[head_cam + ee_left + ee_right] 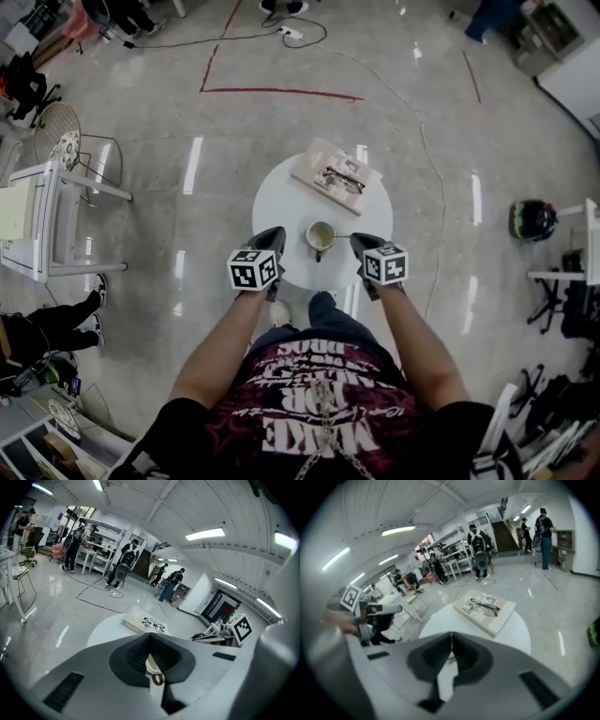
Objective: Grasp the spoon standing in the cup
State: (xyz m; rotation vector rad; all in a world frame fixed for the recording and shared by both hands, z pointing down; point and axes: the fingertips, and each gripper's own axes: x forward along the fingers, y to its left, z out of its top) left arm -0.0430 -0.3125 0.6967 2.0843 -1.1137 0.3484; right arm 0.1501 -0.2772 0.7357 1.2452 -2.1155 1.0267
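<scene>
Scene: a person stands over a small round table (281,202) with a gripper in each hand, the cup (321,236) between them
Cup: about mid-table, just near of the book (323,169), its handle turned to the near edge, so both hands reach it from either side
Spoon (341,235): bowl end down in the cup, the handle leaning out over the right rim, which makes the right side the natural one to pinch from
Right gripper (356,239): just right of the cup and angled down, jaws closed tip to tip on a thin yellowish strip, apparently the spoon's handle; the hold sits outside the rim, clear of the cup's wall
Left gripper (278,232): just left of the cup and apart from it in the head view, jaws closed together; a bit of white wall and a brown loop, likely the cup, show through the slot behind the tips, but nothing looks clamped; it seems parked there to steady the cup if needed
Glasses (345,179): lying on the book at the far side, well apart from the work
Stage: the grasp looks made
Risk: a thin handle pinched at the very tips could slip, or lever the cup over if pulled sideways
</scene>
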